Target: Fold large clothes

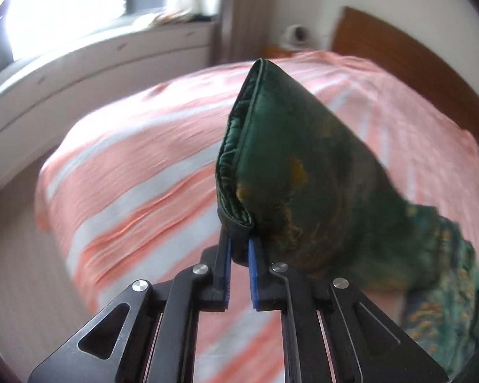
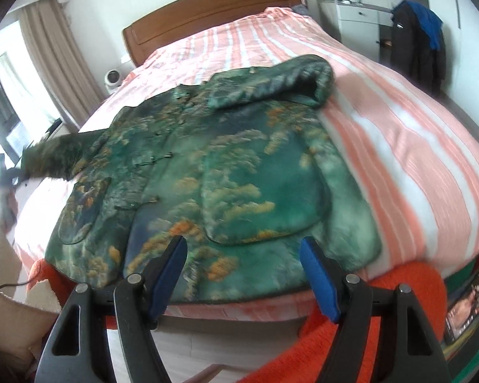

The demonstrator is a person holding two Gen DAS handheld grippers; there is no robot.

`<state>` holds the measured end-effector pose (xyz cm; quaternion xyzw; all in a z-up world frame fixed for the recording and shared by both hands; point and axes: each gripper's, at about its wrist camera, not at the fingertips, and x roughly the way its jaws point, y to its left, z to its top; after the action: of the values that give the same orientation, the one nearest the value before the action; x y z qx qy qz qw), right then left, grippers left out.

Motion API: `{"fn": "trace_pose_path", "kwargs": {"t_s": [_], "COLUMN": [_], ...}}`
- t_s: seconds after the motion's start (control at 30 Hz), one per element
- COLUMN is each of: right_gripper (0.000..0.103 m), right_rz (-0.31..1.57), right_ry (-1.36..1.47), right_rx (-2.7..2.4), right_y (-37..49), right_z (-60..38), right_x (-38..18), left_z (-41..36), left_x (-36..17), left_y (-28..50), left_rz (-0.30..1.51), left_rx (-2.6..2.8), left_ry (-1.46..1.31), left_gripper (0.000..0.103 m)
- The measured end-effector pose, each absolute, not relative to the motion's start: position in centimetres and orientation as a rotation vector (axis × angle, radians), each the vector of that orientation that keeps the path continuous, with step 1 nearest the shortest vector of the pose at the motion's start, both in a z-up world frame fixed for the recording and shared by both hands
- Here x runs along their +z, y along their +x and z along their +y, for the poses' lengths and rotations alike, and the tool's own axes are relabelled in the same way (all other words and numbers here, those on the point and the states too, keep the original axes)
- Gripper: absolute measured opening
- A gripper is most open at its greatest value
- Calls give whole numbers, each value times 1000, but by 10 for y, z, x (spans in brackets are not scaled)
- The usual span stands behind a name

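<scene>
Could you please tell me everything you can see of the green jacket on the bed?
The green jacket lies spread front-up on the pink-and-white striped bedspread, its hem toward the foot. It looks like glossy, padded brocade patterned with orange and pale cloud shapes, fastened down the front by knot buttons, with rounded patch pockets. One sleeve is already folded across the chest. The other sleeve's cuff is pinched in the left tongs and lifted off the bed. The right tongs hover open above the hem, not touching it.

Bedspread (image 2: 399,134) bare right of jacket (image 2: 207,166)
</scene>
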<state>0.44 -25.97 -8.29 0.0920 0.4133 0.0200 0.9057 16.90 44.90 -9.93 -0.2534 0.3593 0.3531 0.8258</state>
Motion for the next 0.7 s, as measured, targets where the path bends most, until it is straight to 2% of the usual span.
{"fn": "trace_pose_path", "kwargs": {"t_s": [0.17, 0.3, 0.37, 0.4, 0.43, 0.47, 0.5, 0.57, 0.7], "right_gripper": [72, 72, 81, 88, 90, 92, 94, 94, 93], "right_rz": [860, 842, 822, 813, 795, 780, 785, 785, 813], "right_ry": [130, -2, -107, -184, -235, -298, -394, -523, -828], "right_rx": [78, 79, 57, 44, 32, 22, 16, 21, 76], "right_y": [16, 36, 57, 75, 88, 105, 132, 170, 253], "right_z": [-239, -235, -239, -241, -243, -242, -239, -230, -188], "right_x": [-73, -51, -39, -33, -30, -29, -34, -45, -101], "left_z": [472, 467, 466, 464, 463, 461, 459, 453, 434], "left_x": [-167, -171, -171, -166, -162, -159, -156, -143, -114], "left_y": [144, 151, 154, 151, 149, 147, 144, 127, 89], "left_rz": [840, 834, 848, 858, 869, 877, 885, 869, 836], "left_rx": [772, 784, 771, 764, 765, 773, 789, 780, 721], "left_ry": [-743, -695, -682, -672, -658, -640, -622, -610, -597], "left_gripper": [7, 7, 9, 15, 18, 30, 49, 72, 75]}}
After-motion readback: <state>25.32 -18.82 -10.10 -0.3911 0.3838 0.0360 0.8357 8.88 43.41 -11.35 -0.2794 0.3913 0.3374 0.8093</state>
